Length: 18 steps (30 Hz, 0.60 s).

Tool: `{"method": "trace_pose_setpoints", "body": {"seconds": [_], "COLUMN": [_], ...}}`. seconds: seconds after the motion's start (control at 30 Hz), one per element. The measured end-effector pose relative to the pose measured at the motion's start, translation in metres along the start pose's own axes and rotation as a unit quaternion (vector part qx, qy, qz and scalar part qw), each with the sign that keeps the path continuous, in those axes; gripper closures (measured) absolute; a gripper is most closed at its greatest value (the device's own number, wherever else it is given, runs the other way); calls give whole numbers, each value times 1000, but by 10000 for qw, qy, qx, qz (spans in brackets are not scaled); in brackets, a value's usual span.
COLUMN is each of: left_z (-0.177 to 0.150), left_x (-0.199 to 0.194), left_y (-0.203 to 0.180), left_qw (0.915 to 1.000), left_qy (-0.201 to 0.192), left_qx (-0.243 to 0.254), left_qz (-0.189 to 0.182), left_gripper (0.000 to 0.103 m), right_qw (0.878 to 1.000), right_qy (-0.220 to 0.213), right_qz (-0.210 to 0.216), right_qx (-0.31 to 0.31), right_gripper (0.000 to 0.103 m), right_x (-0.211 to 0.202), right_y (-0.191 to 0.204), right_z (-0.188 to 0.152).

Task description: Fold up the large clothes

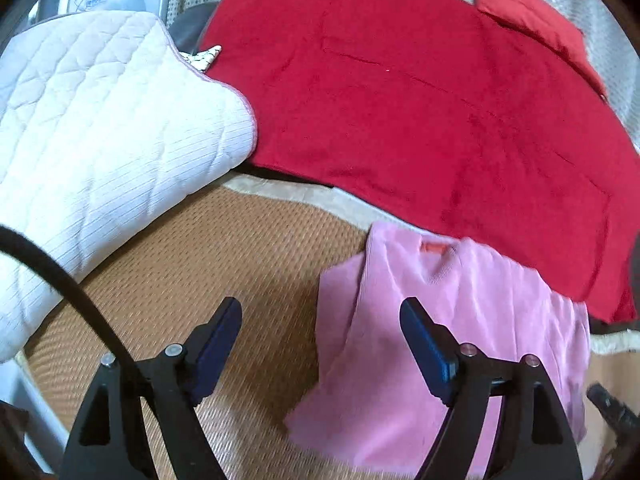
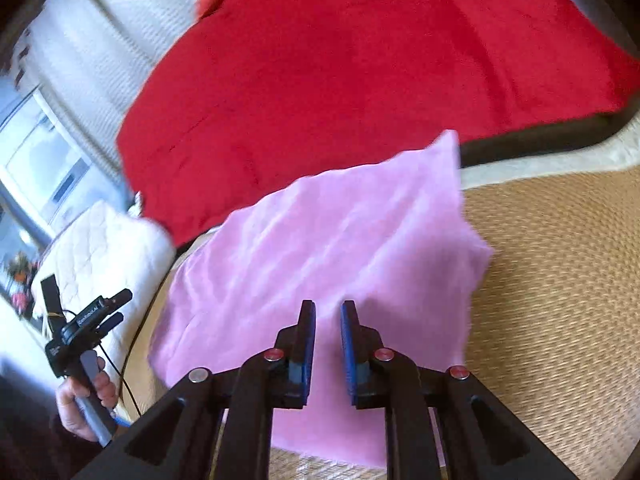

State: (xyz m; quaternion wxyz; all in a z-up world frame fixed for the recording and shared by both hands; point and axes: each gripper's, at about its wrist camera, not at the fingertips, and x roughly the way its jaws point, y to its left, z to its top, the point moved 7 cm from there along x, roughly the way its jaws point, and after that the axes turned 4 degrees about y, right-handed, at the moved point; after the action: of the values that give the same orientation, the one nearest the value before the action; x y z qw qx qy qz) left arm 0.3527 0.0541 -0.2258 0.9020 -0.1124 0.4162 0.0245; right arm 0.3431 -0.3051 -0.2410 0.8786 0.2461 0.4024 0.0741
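A: Since the left gripper (image 1: 320,328) sits closest in its own view, start there. Jaws?

B: Spread wide, nothing btwn them, just woven mat (image 1: 224,248) below. Right-hand pad overlaps the pink garment (image 1: 452,320) in the pic, but can't tell if it touches. Lower frame of the tool is cut off at the bottom edge. A black cable (image 1: 60,276) arcs across the left side, its end hidden behind the tool.

A: Right gripper (image 2: 328,320)?

B: Jaws nearly together w/ a narrow gap, released, no cloth pinched. Pink garment lies under and beyond the tips on the mat, folded into a rough block. Blurred by motion, so edges are fuzzy. Its near edge is hidden behind the gripper frame.

A: Any detail on the garment?

B: Left view shows a neckline w/ a small orange tag. Far edge lies against the red blanket (image 1: 400,100); whether it overlaps, can't say.

A: Further back?

B: White quilted bedding (image 1: 100,128) on the left, its corner lying over the red blanket's edge. A red pillow (image 1: 532,16) at far right, partly cut off. In the right view a hand (image 2: 86,404) grips the left tool's handle, sleeve lost in the dark corner. Background at far left too blurred to name.
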Motion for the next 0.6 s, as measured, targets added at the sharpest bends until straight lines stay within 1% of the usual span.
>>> {"method": "trace_pose_setpoints", "body": {"seconds": [0.07, 0.1, 0.13, 0.17, 0.2, 0.23, 0.27, 0.33, 0.37, 0.43, 0.47, 0.53, 0.6], "left_z": [-18, -30, -45, -51, -59, -67, -72, -81, -85, -87, -86, -81, -80], "left_x": [-10, -13, -11, -7, -2, 5, 7, 15, 19, 26, 28, 30, 36], "left_y": [7, 10, 15, 17, 19, 21, 21, 24, 24, 19, 17, 9, 1], "left_qw": [9999, 9998, 9994, 9987, 9972, 9947, 9935, 9901, 9874, 9828, 9819, 9835, 9833], "left_qy": [-64, -27, 113, 229, 395, 601, 692, 872, 956, 1067, 1061, 922, 939], "left_qx": [-106, -180, -330, -446, -600, -772, -843, -1068, -1209, -1381, -1415, -1387, -1345], "left_qz": [7, -17, -73, -108, -195, -309, -317, -262, -347, -600, -671, -704, -789], "left_gripper": [18, 18, 18, 18, 18, 18, 18, 18, 18, 18, 18, 18, 18], "right_qw": [9999, 9997, 9996, 9994, 9993, 9992, 9990, 9970, 9968, 9980, 9989, 9992, 9986], "right_qy": [71, 159, 203, 236, 238, 173, 163, 431, 333, 192, 106, -50, -128], "right_qz": [74, 142, 145, 64, -25, -148, -340, -593, -652, -507, -370, -180, -42], "right_qx": [-86, -107, -146, -240, -303, -323, -257, -262, -313, -315, -286, -366, -503], "right_gripper": [79, 75, 67, 56, 22, 13, 14, 33, 38, 70, 70, 70, 70], "right_x": [4, 11, 16, 24, 28, 38, 46, 61, 58, 49, 44, 39, 38], "right_y": [11, 15, 16, 17, 17, 13, 6, -6, -7, -4, -1, 8, 20], "right_z": [-8, -13, -16, -19, -21, -26, -30, -35, -33, -27, -24, -20, -18]}}
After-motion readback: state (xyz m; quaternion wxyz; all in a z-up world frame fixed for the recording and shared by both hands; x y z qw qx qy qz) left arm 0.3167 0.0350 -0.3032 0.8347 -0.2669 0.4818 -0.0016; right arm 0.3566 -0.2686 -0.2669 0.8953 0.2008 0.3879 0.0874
